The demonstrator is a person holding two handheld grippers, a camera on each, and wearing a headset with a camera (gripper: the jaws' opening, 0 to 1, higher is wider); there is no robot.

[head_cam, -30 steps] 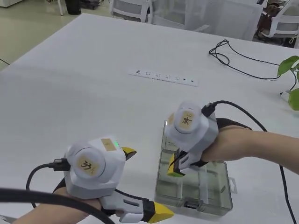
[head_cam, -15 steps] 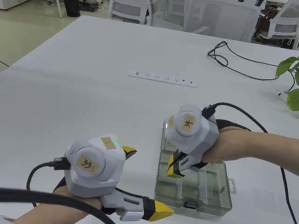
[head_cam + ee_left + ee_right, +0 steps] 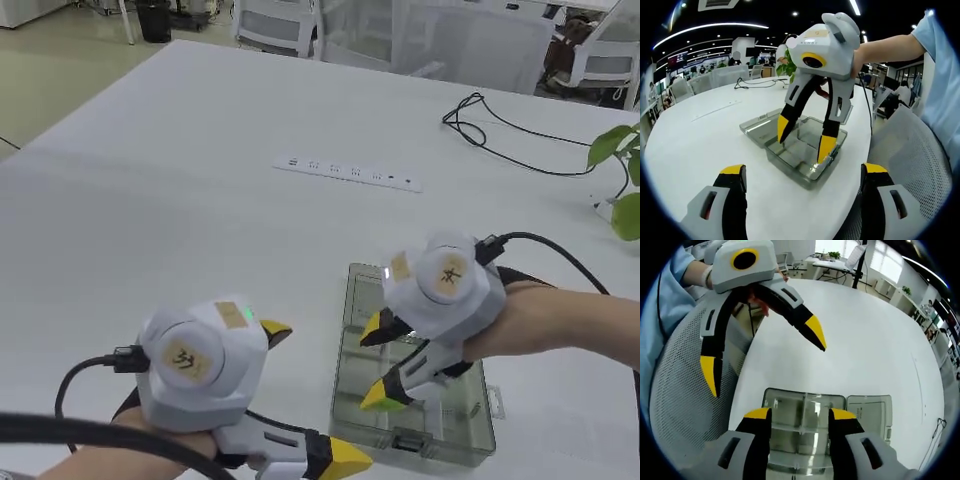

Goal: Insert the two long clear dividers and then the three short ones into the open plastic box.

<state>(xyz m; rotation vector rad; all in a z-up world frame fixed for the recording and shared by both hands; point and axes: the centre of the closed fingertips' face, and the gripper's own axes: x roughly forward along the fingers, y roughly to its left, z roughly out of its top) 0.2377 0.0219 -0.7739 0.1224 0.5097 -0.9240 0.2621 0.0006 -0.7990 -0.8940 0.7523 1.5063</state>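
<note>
The clear plastic box [image 3: 440,425] lies open near the table's front edge, its lid [image 3: 352,290] folded flat behind it. Clear dividers [image 3: 805,402] stand inside and split it into compartments. My right gripper [image 3: 378,360] hovers open just above the box's left half, jaws pointing down, nothing between them. From the right gripper view its jaws [image 3: 800,415] frame the box [image 3: 790,400] from above. My left gripper [image 3: 312,393] is open wide and empty, left of the box near the table edge. The left gripper view shows the box [image 3: 800,162] under the right gripper [image 3: 805,135].
A white power strip [image 3: 348,172] lies mid-table. A black cable [image 3: 500,125] loops at the back right, beside green plant leaves [image 3: 625,180]. A mesh chair [image 3: 920,150] stands at the near table edge. White chairs [image 3: 280,20] line the far side.
The right gripper's jaws, close together low in the box before, have spread open, and the gripper has shifted slightly right. The left gripper has stayed put.
</note>
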